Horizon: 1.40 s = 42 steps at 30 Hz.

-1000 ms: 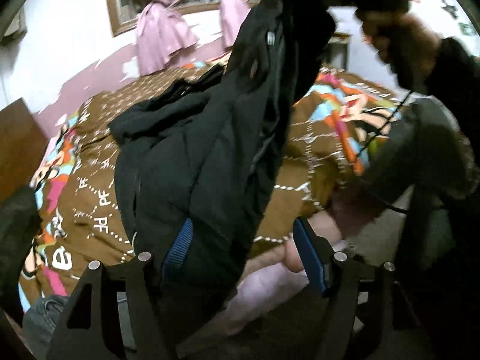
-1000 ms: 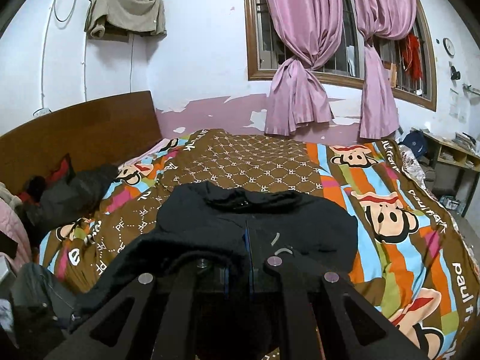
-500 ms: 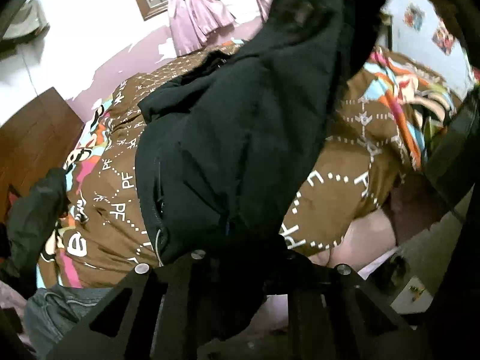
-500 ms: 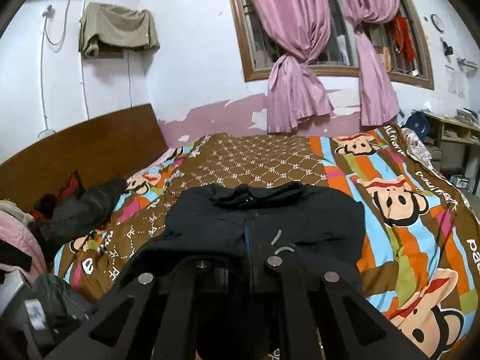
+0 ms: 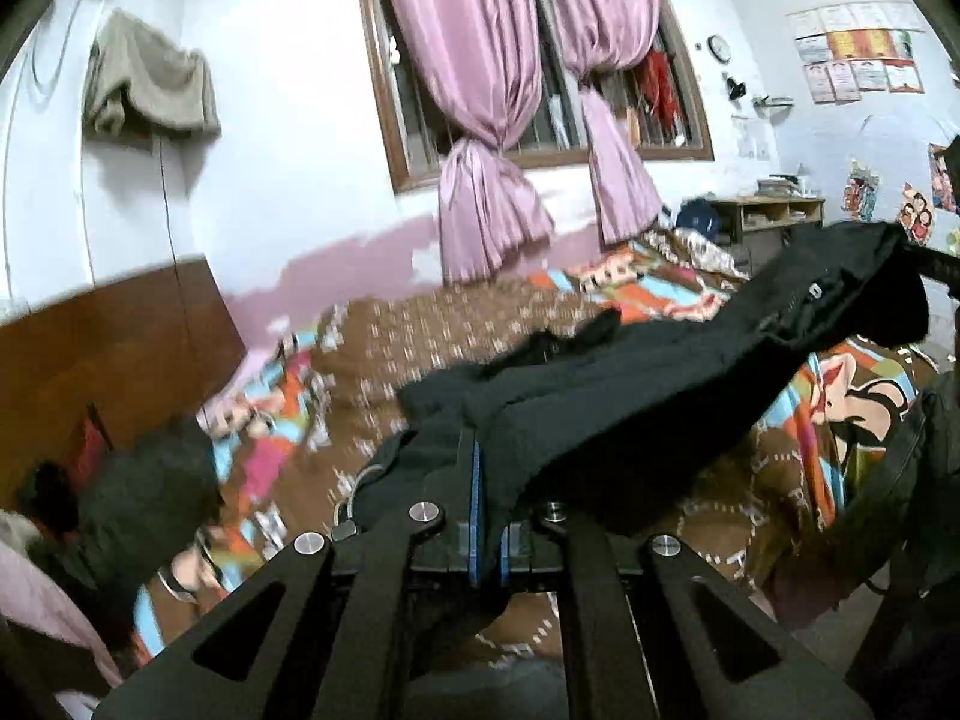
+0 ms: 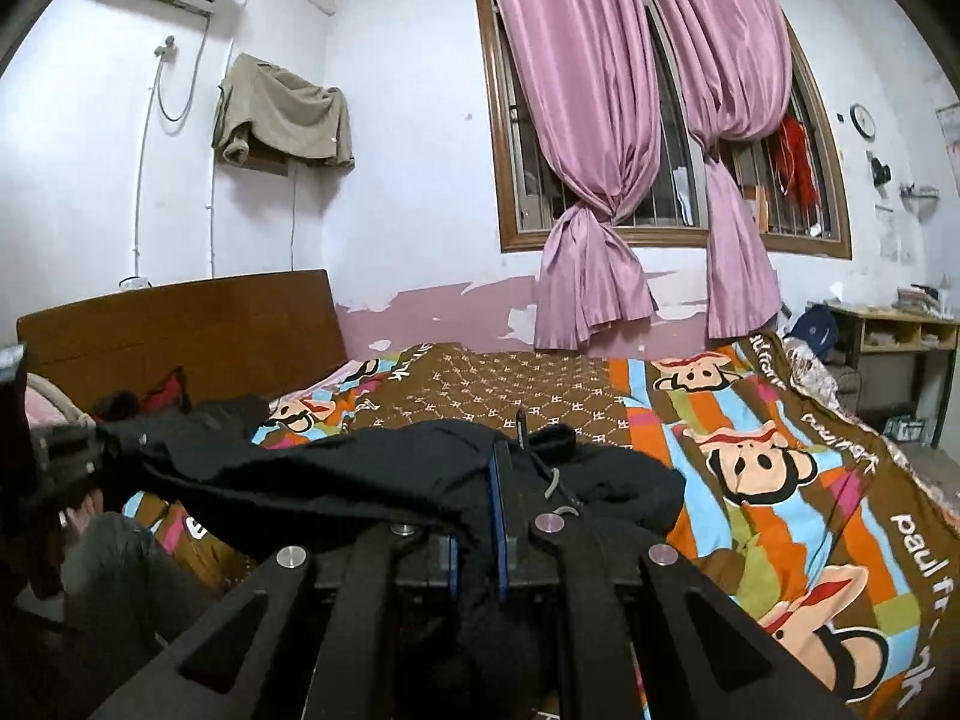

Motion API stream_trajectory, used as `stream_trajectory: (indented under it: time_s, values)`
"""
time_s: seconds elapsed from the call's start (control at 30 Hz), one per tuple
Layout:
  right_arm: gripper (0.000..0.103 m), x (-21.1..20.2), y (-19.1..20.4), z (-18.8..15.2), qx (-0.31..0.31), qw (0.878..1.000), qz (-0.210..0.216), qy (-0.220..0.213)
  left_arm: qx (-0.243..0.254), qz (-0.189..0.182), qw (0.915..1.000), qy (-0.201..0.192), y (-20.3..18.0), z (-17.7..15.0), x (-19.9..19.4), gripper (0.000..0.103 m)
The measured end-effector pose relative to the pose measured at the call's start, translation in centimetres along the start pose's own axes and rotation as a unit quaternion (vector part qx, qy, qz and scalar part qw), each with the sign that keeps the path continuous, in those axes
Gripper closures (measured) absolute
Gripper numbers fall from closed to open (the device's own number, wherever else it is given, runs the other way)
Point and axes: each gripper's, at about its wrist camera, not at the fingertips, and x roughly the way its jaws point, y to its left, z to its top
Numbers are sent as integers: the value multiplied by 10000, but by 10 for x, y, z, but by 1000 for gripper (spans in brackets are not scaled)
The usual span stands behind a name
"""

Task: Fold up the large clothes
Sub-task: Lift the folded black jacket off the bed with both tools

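Observation:
A large black jacket (image 5: pixel 630 396) is stretched between my two grippers above the near edge of the bed. My left gripper (image 5: pixel 487 480) is shut on one corner of its hem. The jacket runs up to the right, where its other corner (image 5: pixel 864 294) is held. In the right wrist view my right gripper (image 6: pixel 501 480) is shut on the jacket (image 6: pixel 336 474), which spreads to the left. The jacket's collar and drawcord (image 6: pixel 558 468) lie on the bedspread just ahead of my right gripper.
The bed carries a brown, orange and blue cartoon-monkey bedspread (image 6: pixel 780 468). A wooden headboard (image 6: pixel 180 336) stands at the left, with dark clothes (image 5: pixel 138 504) piled near it. Pink curtains (image 6: pixel 600 180) hang at the window. A shelf (image 6: pixel 888 330) stands at the far right.
My left gripper has shut on the jacket's hem and swung up level, so the hanging jacket is now pulled out flat. My right gripper has stayed shut on the jacket.

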Motion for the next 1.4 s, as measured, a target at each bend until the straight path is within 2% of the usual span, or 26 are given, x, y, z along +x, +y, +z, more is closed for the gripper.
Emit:
stream_trajectory:
  time_s: [0.17, 0.33, 0.63, 0.9, 1.0, 1.17, 1.3, 1.4]
  values:
    - [96, 18, -4, 2, -50, 9998, -49, 199, 316, 1, 9994, -118, 4, 19, -12, 100]
    - [96, 39, -9, 4, -92, 9994, -176, 279, 356, -77, 9993, 65, 10, 22, 9, 100]
    - [96, 103, -37, 10, 35, 9987, -406, 298, 664, 3, 9978, -46, 14, 42, 62, 100]
    - [96, 197, -57, 38, -345, 9964, -541, 562, 706, 44, 9975, 84, 39, 64, 144, 100]
    - [96, 237, -65, 47, -447, 9949, -611, 670, 534, -39, 9982, 263, 57, 79, 185, 100]
    - [96, 293, -69, 50, -751, 9910, -757, 808, 544, -9, 9969, 576, 74, 94, 246, 100]
    - [95, 339, -73, 46, -1014, 9864, -832, 993, 584, 125, 9945, 859, 85, 87, 297, 100]
    - [95, 367, -79, 34, -995, 9839, -877, 1197, 343, 43, 9926, 1166, 98, 76, 341, 100]
